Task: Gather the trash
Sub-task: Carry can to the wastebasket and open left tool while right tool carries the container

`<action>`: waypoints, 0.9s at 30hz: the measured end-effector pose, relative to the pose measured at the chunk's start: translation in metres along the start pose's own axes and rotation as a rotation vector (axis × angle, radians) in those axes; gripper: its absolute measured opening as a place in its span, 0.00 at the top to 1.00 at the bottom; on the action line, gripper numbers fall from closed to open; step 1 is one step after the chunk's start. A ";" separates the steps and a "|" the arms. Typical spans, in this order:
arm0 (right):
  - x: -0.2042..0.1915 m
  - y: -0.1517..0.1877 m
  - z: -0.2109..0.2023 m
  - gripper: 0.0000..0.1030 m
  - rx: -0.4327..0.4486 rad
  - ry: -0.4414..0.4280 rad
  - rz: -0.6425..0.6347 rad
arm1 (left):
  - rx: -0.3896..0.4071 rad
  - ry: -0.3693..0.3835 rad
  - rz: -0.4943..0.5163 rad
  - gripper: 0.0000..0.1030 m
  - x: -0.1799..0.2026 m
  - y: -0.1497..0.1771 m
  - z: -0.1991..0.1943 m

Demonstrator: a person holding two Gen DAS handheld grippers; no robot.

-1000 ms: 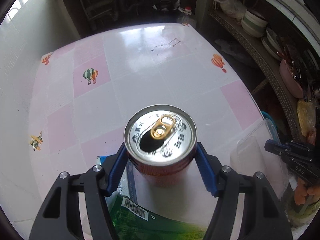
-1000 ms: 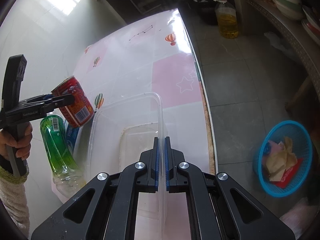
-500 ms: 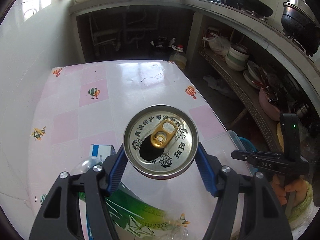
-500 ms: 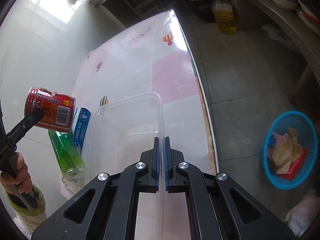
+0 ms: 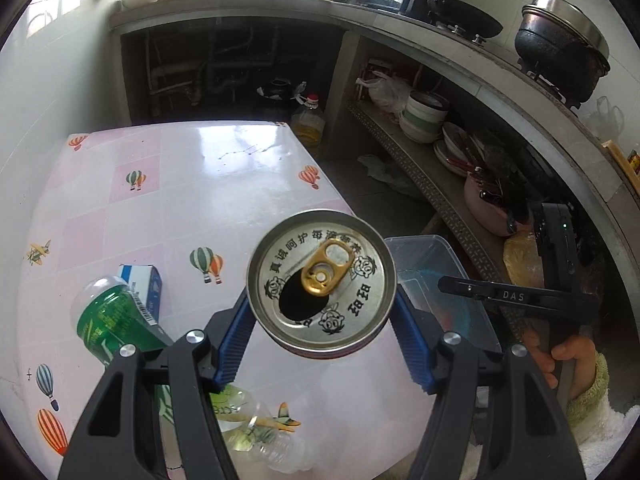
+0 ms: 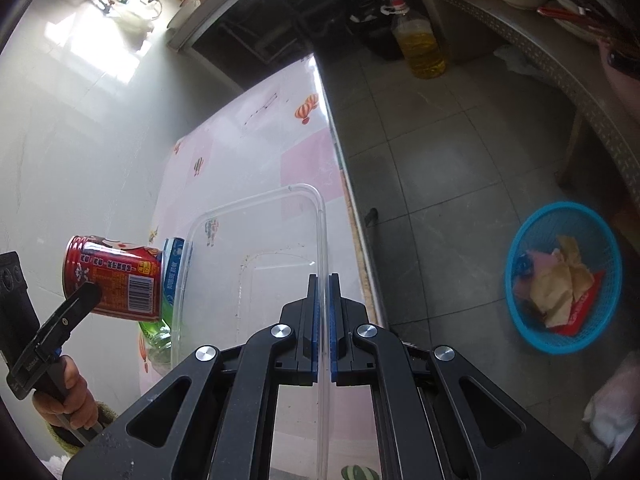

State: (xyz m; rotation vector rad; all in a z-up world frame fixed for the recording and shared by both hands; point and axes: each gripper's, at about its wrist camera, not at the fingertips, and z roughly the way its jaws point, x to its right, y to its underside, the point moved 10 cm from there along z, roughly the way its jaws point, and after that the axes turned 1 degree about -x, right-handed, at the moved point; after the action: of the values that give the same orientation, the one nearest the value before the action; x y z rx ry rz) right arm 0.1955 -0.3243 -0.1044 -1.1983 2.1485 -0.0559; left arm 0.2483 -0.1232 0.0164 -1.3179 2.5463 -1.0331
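Left wrist view: the red drink can (image 5: 322, 288) is clamped between the blue pads of the left gripper (image 5: 323, 322) at lower centre, lifted above the table (image 5: 224, 184). Behind it, at lower left, a green plastic bottle (image 5: 110, 318) and a blue carton (image 5: 142, 284) are seen lying on the tablecloth. In the right wrist view, the right gripper (image 6: 322, 328) is closed on the clear plastic container's (image 6: 256, 216) rim; a blue basket (image 6: 560, 280) holding scraps is seen at far right.

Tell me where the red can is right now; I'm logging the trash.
The red can is clamped in the left gripper, lifted above the table, left of the clear plastic bin in the right wrist view.
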 end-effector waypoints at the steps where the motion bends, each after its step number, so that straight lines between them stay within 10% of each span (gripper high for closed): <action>1: 0.006 0.000 -0.006 0.97 0.011 0.000 0.016 | 0.003 0.007 0.008 0.38 0.006 -0.001 0.001; 27: 0.238 0.069 -0.074 0.97 0.097 0.145 0.510 | -0.190 0.217 0.233 0.38 0.219 0.017 0.130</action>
State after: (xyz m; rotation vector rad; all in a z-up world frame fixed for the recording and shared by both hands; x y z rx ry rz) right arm 0.0175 -0.4879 -0.1970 -0.5801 2.4862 -0.0232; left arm 0.1484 -0.3498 -0.0465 -0.9575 2.9367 -0.9549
